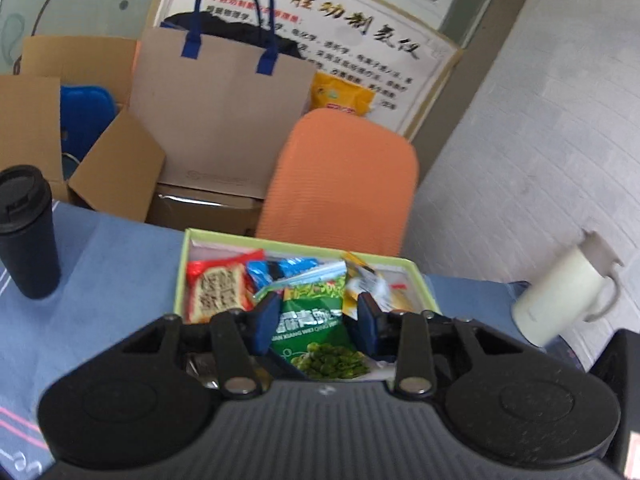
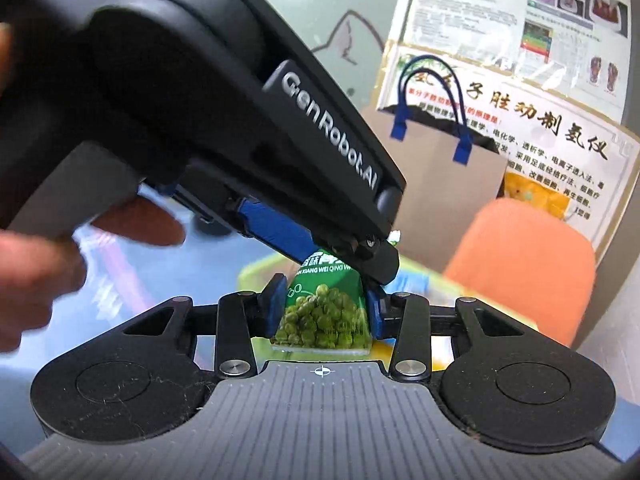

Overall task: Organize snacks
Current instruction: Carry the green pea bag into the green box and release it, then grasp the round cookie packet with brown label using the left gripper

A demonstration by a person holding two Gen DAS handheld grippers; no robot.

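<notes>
Left wrist view: the left tongs [image 1: 318,316] are clenched on a green pea packet [image 1: 316,332], whose printed face stands upright between the two blue pads [image 1: 266,320]. Behind the packet, toward 12 o'clock, lies an open green-rimmed box [image 1: 188,264] on the blue counter [image 1: 120,264]. Inside the box, a red snack packet [image 1: 218,288] sits at 10 o'clock of the pea packet, a blue packet [image 1: 280,268] at 12 o'clock and a yellow packet [image 1: 362,280] at 1 o'clock. A black lidded cup [image 1: 28,232] stands on the counter at 9 o'clock, well apart from the box. A white lidded mug [image 1: 568,296] stands at 3 o'clock near the counter's edge. Beyond the counter, at 12 o'clock, an orange chair back [image 1: 340,184] rises just behind the box. A brown paper bag [image 1: 220,120] with blue handles stands at 11 o'clock among open cardboard boxes [image 1: 120,168].

Right wrist view: the right tongs [image 2: 322,308] are clenched on the lower part of the same pea packet [image 2: 324,316], where the peas are pictured. The left tongs [image 2: 352,252] reach in from 10 o'clock and grip the packet's upper part, just above the right pair. A hand [image 2: 36,280] holds the left tool at 9 o'clock; the hand is blurred. The green-rimmed box [image 2: 256,272] shows dimly beneath the packet.
</notes>
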